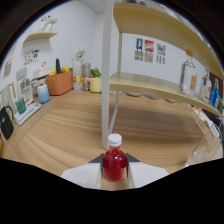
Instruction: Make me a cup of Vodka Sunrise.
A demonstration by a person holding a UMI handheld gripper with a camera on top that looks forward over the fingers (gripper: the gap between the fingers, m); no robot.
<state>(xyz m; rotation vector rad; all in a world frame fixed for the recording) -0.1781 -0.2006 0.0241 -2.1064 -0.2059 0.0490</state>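
Note:
A small bottle of red liquid with a white cap stands upright between my gripper's two fingers, whose dark pads press against its sides. The gripper is shut on it, over the wooden table. Beyond the fingers and to the right, a tall clear bottle with a stopper stands on the wooden shelf. A clear glass vessel shows faintly on the table to the right of the fingers.
A white post rises from the table just beyond the red bottle. At the far left are an orange box, a yellow cup, a pale blue bottle and a green cup on a white tray.

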